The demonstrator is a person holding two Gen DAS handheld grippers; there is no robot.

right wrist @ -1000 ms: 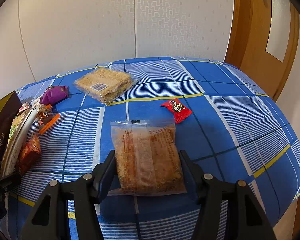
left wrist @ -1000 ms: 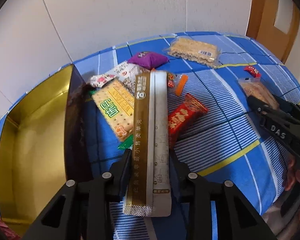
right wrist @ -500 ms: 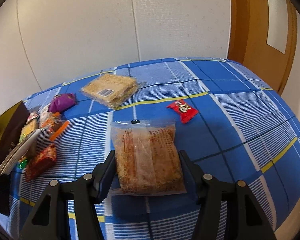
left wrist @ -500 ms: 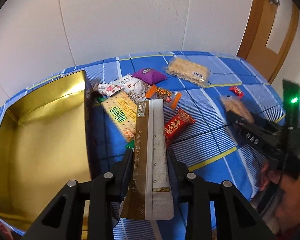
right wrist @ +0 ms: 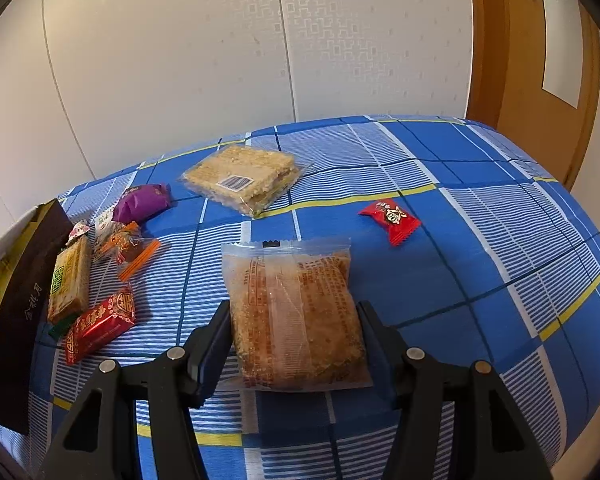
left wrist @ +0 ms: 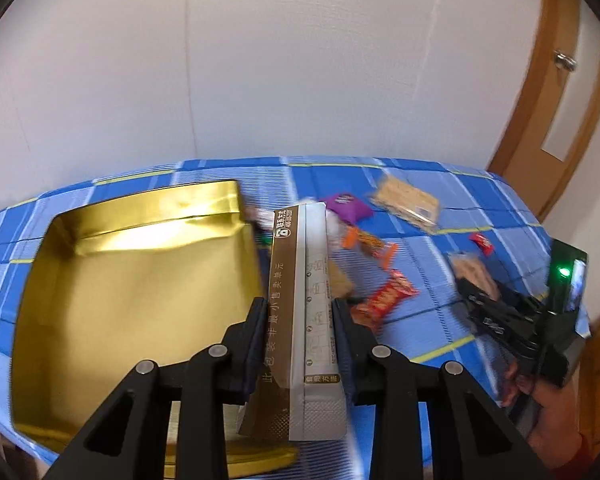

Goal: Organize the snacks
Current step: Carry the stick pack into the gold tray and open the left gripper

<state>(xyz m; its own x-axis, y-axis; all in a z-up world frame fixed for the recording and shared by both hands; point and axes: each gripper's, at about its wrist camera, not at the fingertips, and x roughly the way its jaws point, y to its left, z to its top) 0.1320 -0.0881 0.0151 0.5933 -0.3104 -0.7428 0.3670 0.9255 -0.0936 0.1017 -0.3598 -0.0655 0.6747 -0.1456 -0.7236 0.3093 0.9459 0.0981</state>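
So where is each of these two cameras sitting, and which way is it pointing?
Left wrist: on the left gripper, looking along its fingers at a brown sachet it grips, the gold tin beyond; the right gripper shows.
Right wrist: on the right gripper, looking at a clear cracker pack it grips.
Shared: the red candy, the blue cloth.

Both wrist views forward, sharing snack-strewn tablecloth.

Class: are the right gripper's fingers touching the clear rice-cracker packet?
Touching: the right wrist view shows both fingers pressed against the clear rice-cracker packet's sides.
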